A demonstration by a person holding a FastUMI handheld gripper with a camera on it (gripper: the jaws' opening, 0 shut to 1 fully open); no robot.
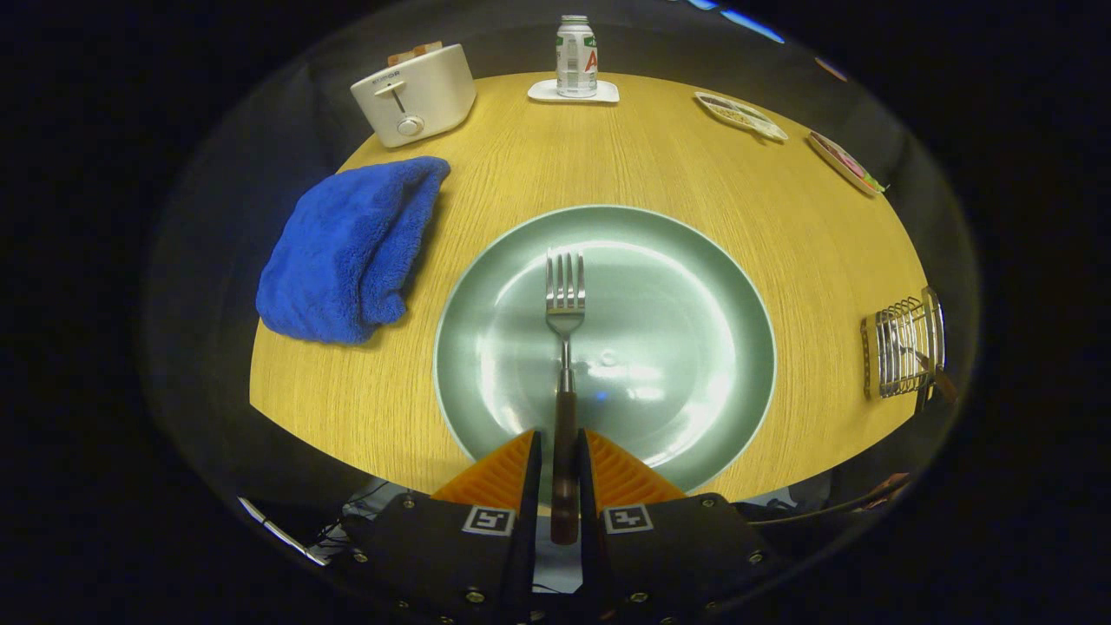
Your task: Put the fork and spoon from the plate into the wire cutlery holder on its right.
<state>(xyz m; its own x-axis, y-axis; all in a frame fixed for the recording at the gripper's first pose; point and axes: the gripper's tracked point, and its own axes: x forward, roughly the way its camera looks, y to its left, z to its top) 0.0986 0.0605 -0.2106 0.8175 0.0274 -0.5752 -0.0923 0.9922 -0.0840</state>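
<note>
We saw a brightly lit table (677, 174) under overhead light, with white glare across the plate (694, 286). The towel (347, 252) cast a soft shadow rightward. Fisheye distortion bent the table's rim; edges darkened and blurred, while the centre stayed sharp.

The gripper (560, 451) is held level and pointed straight ahead, its two fingers (531, 469) drawn in close and parallel (each pressed against a side of the fork's (564, 347) dark handle), with the fork's tines carried out beyond the fingertips.
</note>
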